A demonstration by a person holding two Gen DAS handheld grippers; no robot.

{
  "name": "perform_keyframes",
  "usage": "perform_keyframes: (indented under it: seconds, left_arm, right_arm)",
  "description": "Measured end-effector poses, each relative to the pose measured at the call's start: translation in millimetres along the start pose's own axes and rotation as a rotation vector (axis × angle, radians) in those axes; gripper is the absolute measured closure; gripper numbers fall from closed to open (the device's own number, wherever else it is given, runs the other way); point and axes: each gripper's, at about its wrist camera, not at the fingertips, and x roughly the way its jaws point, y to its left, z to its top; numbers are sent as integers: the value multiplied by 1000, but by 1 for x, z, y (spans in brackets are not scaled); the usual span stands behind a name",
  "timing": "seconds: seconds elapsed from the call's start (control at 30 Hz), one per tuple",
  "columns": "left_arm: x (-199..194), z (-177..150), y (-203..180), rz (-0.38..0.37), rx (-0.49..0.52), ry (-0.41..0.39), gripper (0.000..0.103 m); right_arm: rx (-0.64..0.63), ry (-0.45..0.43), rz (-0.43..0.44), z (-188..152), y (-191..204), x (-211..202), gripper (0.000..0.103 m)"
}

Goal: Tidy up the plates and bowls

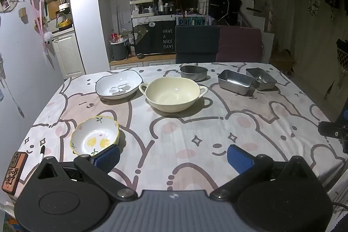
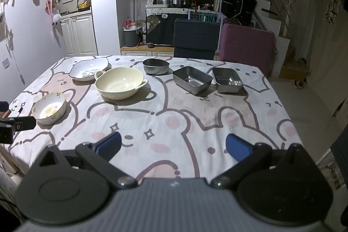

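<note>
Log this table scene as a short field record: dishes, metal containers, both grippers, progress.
surface: table under a cartoon-bear cloth
ceramic dishes: lemon bowl near left; cream two-handled bowl in the middle; white dark-rimmed plate behind it on the left
metal containers: round tin at the back; two rectangular tins side by side on the right
left gripper: open, empty
right gripper: open, empty
progress: nothing stacked, every dish apart

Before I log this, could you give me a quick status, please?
Both grippers open, empty. Six dishes spread on table, none stacked. Lemon bowl nearest left gripper. Path clear.
</note>
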Motion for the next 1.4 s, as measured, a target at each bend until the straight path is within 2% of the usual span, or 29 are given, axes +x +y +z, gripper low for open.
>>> perform_keyframes:
  seconds: [1.4]
  left_arm:
    - [0, 2, -3, -4, -2, -5, 0]
  right_arm:
    - [2, 3, 1, 0, 0, 0, 0]
